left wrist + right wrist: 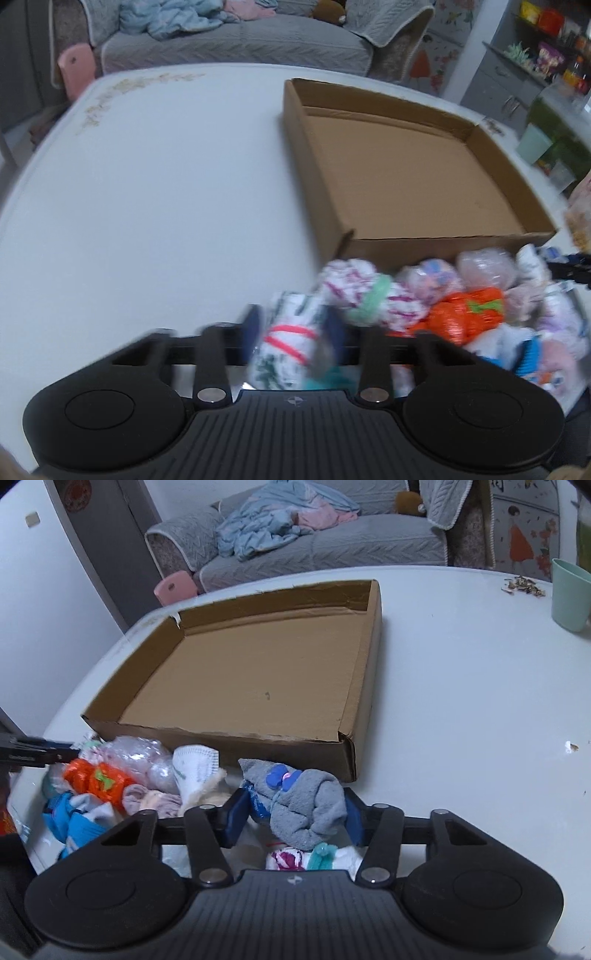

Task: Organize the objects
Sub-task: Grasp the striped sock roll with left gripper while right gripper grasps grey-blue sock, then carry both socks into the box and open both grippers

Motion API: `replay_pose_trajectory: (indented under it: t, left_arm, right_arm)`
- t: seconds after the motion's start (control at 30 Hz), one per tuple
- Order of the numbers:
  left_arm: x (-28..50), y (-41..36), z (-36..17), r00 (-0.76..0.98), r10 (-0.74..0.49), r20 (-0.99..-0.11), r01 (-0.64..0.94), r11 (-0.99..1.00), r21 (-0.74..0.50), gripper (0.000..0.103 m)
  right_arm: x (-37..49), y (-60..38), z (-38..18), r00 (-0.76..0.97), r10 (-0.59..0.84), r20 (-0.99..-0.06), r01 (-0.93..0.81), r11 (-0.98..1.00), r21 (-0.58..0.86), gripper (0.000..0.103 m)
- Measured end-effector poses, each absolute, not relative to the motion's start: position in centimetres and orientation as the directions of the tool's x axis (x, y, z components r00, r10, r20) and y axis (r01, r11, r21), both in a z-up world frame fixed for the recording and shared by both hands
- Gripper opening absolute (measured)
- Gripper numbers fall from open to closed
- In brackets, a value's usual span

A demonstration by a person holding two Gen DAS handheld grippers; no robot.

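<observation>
A shallow cardboard box [406, 170] lies open on the white table [166, 206]; it also shows in the right wrist view [251, 675]. A heap of rolled sock bundles [461, 302] lies just in front of it, also seen in the right wrist view [122, 782]. My left gripper [291, 332] is shut on a white patterned bundle with a pink band [288, 347]. My right gripper [291, 812] is shut on a grey fleece bundle with a blue bow [299, 801], near the box's front corner.
A green cup [569, 594] and some crumbs [522, 585] sit at the table's far right. A grey sofa [332, 542] with clothes stands behind the table. A pink chair back [75, 68] is at the far left edge. Shelves [546, 55] stand at right.
</observation>
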State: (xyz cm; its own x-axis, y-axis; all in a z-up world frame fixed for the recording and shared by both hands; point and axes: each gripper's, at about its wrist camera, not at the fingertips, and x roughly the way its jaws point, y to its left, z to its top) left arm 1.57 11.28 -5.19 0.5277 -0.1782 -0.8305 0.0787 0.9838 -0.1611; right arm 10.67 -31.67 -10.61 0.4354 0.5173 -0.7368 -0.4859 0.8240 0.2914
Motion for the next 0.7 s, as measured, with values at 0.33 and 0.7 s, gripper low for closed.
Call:
replay_pose_trajectory:
  t: [0.33,0.7]
  left_arm:
    - [0.4,12.0,-2.7,0.579,-0.170,-0.798,0.046,0.983,-0.176,0.035]
    - [5.2,8.3,4.9,0.698,-0.163,-0.697,0.119,0.987,-0.111,0.036]
  right_arm:
    - [10.5,-33.5,-7.8,0.490,0.549,-0.678,-0.472,0.820,0.323,0.045]
    - [13.9,-28.5,-1.3,0.539,0.587,-0.604,-0.546,0.790,0.279,0.045]
